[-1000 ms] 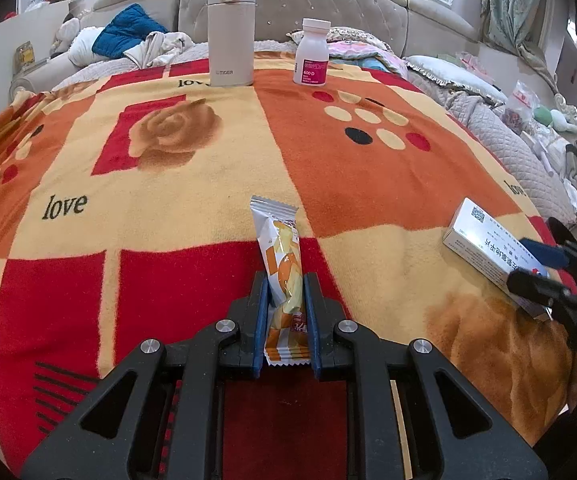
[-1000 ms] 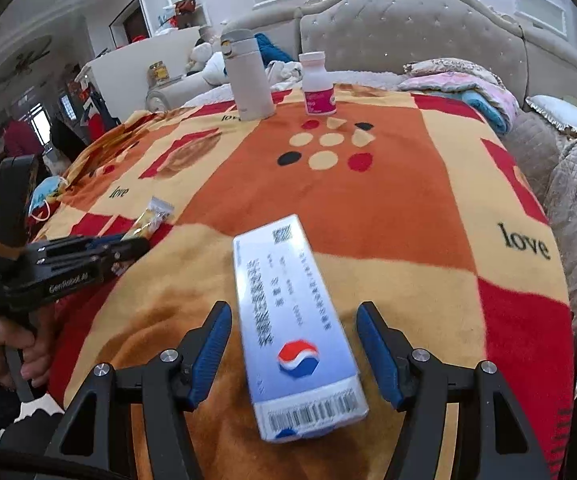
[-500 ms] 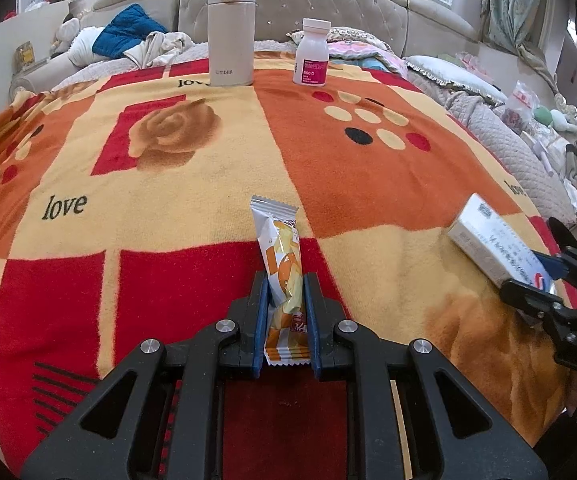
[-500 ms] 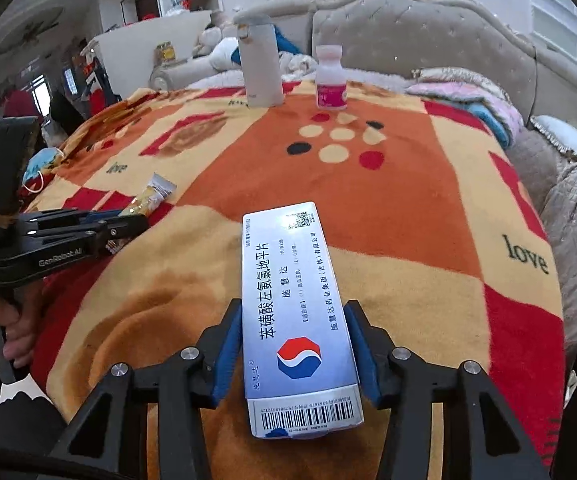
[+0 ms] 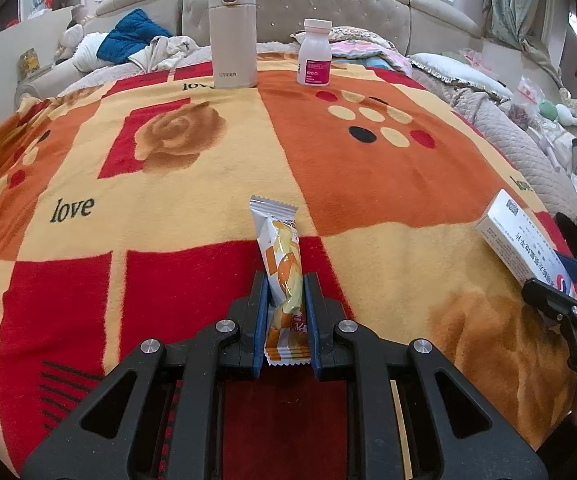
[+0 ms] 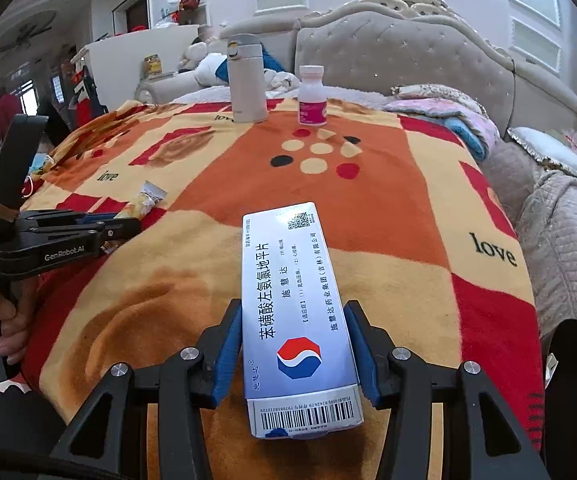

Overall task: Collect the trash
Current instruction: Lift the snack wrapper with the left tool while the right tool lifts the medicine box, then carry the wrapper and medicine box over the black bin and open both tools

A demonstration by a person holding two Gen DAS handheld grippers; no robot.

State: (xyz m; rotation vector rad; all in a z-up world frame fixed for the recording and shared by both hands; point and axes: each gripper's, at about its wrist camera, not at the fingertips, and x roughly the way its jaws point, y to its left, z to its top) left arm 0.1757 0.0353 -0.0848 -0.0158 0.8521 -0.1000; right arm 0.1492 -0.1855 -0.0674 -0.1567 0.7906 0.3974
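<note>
The left gripper (image 5: 285,312) pinches a snack wrapper (image 5: 282,264), pointing toward twelve o'clock. The right gripper (image 6: 294,344) clamps a medicine box (image 6: 294,312), seemingly lifted off the blanket (image 5: 168,220). Flask (image 5: 232,32) and pill bottle (image 5: 314,53) stand at twelve.

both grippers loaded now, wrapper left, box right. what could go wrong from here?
1. The right gripper grips the medicine box only at its near end; most of it juts forward, so a quick swing may pivot or slip it.
2. The snack wrapper in the left gripper is thin and slick; it may slide out.
3. Thermos and pill bottle stand on soft blanket; a bump may topple them.
</note>
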